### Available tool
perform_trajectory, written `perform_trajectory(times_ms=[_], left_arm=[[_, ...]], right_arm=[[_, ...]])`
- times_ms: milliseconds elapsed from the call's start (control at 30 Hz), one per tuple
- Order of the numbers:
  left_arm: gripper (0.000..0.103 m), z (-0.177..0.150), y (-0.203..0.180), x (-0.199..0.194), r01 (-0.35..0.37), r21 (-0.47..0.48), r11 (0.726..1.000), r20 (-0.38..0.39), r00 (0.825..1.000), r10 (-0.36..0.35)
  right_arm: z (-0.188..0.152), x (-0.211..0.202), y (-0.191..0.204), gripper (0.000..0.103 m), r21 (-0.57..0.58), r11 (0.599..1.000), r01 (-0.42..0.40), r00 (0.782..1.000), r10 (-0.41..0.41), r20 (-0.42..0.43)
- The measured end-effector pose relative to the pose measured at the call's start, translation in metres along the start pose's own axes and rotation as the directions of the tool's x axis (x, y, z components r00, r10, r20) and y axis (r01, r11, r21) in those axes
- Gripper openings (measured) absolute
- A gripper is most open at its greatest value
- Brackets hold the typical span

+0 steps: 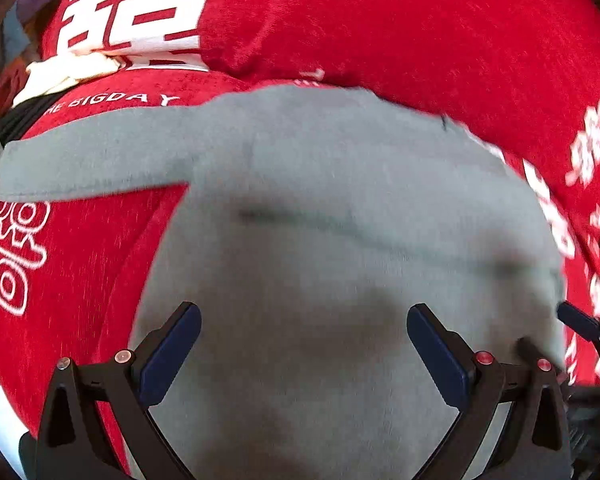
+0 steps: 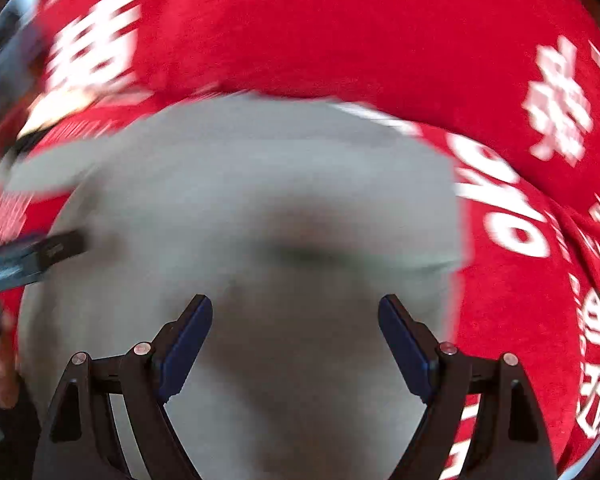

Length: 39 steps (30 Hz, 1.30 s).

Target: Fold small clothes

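Grey garment (image 1: 340, 220) is laid flat on red printed cloth (image 1: 420, 32), one sleeve stretched out to the left, w/ a crease across the body. Left gripper (image 1: 304, 344) and right gripper (image 2: 296, 344) are held just above it, jaws of both spread wide, nothing grasped. Risk, as judged: only the top layer could be pinched, or red cloth caught w/ the hem, so the fold would be dragged askew. Motion blur hides the edges.
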State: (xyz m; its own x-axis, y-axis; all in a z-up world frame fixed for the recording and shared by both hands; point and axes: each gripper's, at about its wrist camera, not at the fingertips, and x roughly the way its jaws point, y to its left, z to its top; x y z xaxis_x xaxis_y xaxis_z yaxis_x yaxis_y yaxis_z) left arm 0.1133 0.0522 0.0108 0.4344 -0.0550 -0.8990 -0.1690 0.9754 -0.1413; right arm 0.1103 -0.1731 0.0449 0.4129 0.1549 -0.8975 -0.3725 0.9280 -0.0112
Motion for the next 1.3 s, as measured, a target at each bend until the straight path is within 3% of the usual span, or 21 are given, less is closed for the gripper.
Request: perform_trajectory(times_ms=[100,133,167,367,533,633,700,733,800,933,1000,1067,1167,1233,1300], left_arm=[[0.103,-0.024,-0.001,0.007,-0.068,0.094,0.993,-0.038,0.997,0.072],[0.103,-0.032,0.003,0.004,-0.067,0.110,0.992,-0.016,0.997,0.069],[0.103,-0.038,0.010,-0.001,-0.062,0.108,0.992,0.000,0.998,0.063],[0.103,-0.064,0.044,-0.015,-0.021,0.094,0.995,-0.043,0.999,0.025],[0.103,-0.080,0.050,-0.033,-0.122,0.164,0.979,-0.036,0.991,0.130],[0.103,-0.089,0.035,-0.045,-0.091,0.208,0.974,-0.001,0.996,0.093],[0.103,-0.098,0.014,-0.044,-0.018,0.252,0.968,-0.028,0.999,0.026],[0.103,-0.103,0.003,-0.039,-0.020,0.296,0.955,-0.038,0.999,0.033],[0.103,-0.113,-0.007,-0.029,-0.111,0.361,0.926,-0.037,0.990,0.134],[0.103,-0.118,0.018,-0.031,-0.106,0.311,0.944,-0.064,0.989,0.132],[0.103,-0.117,0.038,-0.028,-0.062,0.239,0.969,-0.127,0.987,0.095],[0.103,-0.114,0.059,-0.021,-0.003,0.139,0.990,-0.207,0.978,0.032],[0.103,-0.113,0.071,-0.017,0.027,0.082,0.996,-0.255,0.967,-0.005],[0.103,-0.111,0.067,-0.025,-0.005,0.108,0.994,-0.235,0.971,0.030],[0.103,-0.107,0.059,-0.043,-0.041,0.148,0.988,-0.144,0.988,0.062]], right_arm=[[-0.027,0.016,0.030,0.087,-0.099,0.995,-0.021,0.998,0.016,-0.059],[-0.031,0.019,0.030,0.089,-0.102,0.995,-0.017,0.999,0.013,-0.045],[-0.040,0.012,0.022,0.091,-0.083,0.996,-0.023,1.000,0.023,-0.005],[-0.083,-0.011,-0.022,0.097,-0.057,0.998,0.008,0.999,-0.010,-0.035],[-0.117,-0.038,-0.058,0.099,0.020,0.998,0.065,0.995,-0.063,-0.078],[-0.112,-0.057,-0.028,0.099,-0.063,0.991,0.122,0.993,-0.122,0.002],[-0.106,-0.061,0.011,0.099,-0.154,0.986,0.055,0.998,-0.050,0.037],[-0.107,-0.059,0.022,0.099,-0.176,0.984,0.023,0.999,-0.017,0.034],[-0.110,-0.048,0.054,0.099,-0.252,0.967,-0.040,0.999,0.041,-0.001],[-0.132,-0.031,0.064,0.099,-0.351,0.935,0.046,0.999,-0.052,-0.008],[-0.141,-0.032,0.036,0.101,-0.275,0.962,0.003,1.000,-0.009,-0.021],[-0.151,-0.036,0.011,0.101,-0.235,0.972,0.026,0.999,-0.033,-0.026],[-0.164,-0.043,-0.009,0.101,-0.219,0.975,0.048,0.997,-0.060,-0.050],[-0.167,-0.048,-0.016,0.101,-0.223,0.974,0.048,0.995,-0.065,-0.071],[-0.162,-0.058,-0.015,0.101,-0.226,0.973,0.056,0.993,-0.077,-0.086]])
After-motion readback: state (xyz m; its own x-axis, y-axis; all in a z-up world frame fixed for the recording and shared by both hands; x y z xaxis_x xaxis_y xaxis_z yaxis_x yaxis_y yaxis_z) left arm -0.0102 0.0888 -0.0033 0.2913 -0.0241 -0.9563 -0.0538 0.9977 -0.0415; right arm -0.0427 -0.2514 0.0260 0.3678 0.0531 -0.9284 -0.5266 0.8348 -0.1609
